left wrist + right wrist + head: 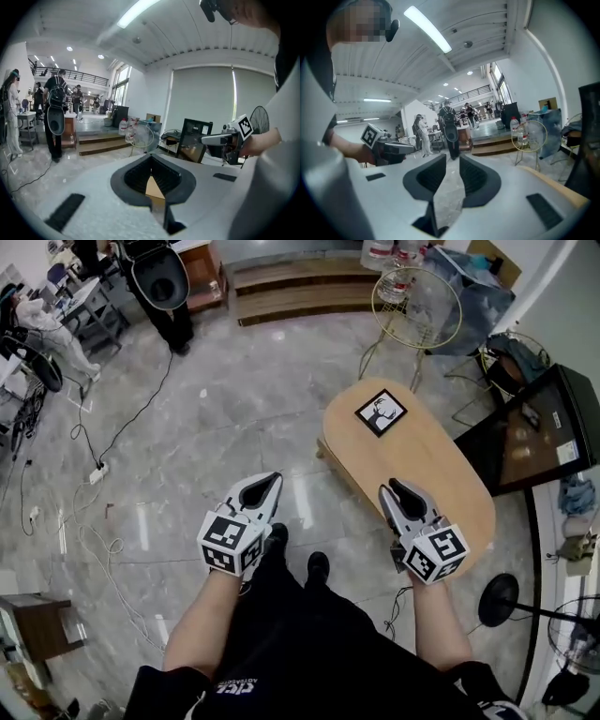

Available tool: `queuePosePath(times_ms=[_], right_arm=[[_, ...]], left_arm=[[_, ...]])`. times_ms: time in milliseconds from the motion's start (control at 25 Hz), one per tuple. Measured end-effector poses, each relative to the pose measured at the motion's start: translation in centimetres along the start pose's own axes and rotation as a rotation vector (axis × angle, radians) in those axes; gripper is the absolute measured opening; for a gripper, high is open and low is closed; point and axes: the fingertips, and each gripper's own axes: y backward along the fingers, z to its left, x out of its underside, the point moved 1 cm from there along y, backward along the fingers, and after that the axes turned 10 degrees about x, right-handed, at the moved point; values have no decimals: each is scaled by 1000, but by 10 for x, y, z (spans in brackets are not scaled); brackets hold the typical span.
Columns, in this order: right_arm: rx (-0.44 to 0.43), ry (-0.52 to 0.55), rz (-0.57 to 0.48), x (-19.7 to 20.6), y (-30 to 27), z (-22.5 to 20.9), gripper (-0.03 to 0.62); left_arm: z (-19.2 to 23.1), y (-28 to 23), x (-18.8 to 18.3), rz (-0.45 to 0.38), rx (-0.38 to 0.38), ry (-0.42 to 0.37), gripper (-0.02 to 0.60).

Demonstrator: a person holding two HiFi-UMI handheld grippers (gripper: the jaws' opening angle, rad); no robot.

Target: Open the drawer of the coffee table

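as it hovers, table [441,474] below r hand-held gripper [393,486]

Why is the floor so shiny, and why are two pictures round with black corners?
Head view: the polished floor reflects light as pale streaks. Left gripper view and right gripper view: wide-angle lenses bend the room, leaving black corners; the ceiling light strip glares white.

Coffee table tabletop [422,474]: light wood, smooth, matt finish. Floor [234,409]: grey veined stone, polished glossy, carrying lamp reflections. Left gripper [274,480] and right gripper [392,485]: matt white plastic shells, with fingers [476,178] faced in ribbed black matt material.
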Motion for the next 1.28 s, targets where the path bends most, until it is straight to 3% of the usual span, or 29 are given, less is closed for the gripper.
queuePosePath(times_ms=[200, 440, 640, 760, 1000, 1200, 1280], right_arm=[[99, -77, 106, 41, -7, -6, 97], [215, -112, 153, 48, -59, -9, 97], [293, -183, 196, 83, -88, 8, 98], [357, -245, 204, 108, -96, -1, 98], [447, -333, 160, 131, -62, 1, 100], [516, -379, 120, 187, -28, -1, 101], [518, -400, 127, 214, -28, -6, 108]], left_arm=[[30, -62, 3, 52, 130, 28, 9], [82, -123, 5, 146, 311, -72, 9], [104, -153, 31, 208, 453, -124, 9], [117, -170, 43, 228, 472, -135, 9], [97, -155, 71, 252, 537, -19, 9], [78, -153, 108, 306, 555, -32, 11], [77, -166, 136, 354, 570, -33, 75]])
